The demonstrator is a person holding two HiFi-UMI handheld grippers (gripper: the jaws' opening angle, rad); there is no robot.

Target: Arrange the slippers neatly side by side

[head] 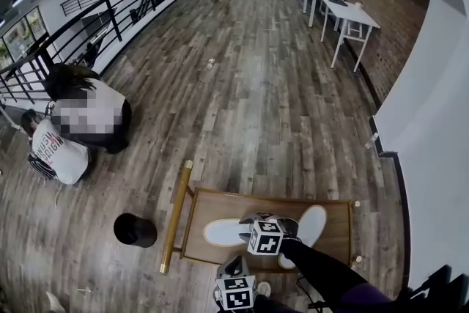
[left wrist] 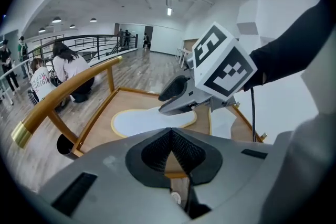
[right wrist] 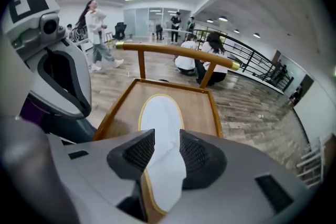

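Your left gripper (left wrist: pixel 169 136) is nearest you, at the near edge of the tray. Its 2 jaws are pressed together with nothing between them.

Just past it, your right gripper (right wrist: pixel 167 150) reaches over the low wooden tray with a raised rim (head: pixel 234 203). Its 2 jaws pinch the near end of a flat white slipper with a yellow edge (right wrist: pixel 160 113). That slipper lies on the tray floor, pointing toward the tray's handle end.

A second white slipper (head: pixel 314 220) lies on the same tray at the end away from the handle. It is close to the first and set at an angle to it, so the 2 are not parallel.

A brass-coloured rail handle (head: pixel 176 216) on wooden posts stands across one end of the tray. On the grey-brown plank floor (head: pixel 249 84), just beside that handle end, sits a round black object (head: pixel 135 230).

Well beyond the tray on the handle side, 2 people (head: pixel 80 128) crouch next to a black metal railing (head: pixel 88 18). Far from the tray on the other side, white tables (head: pixel 348 15) stand along a brick wall.
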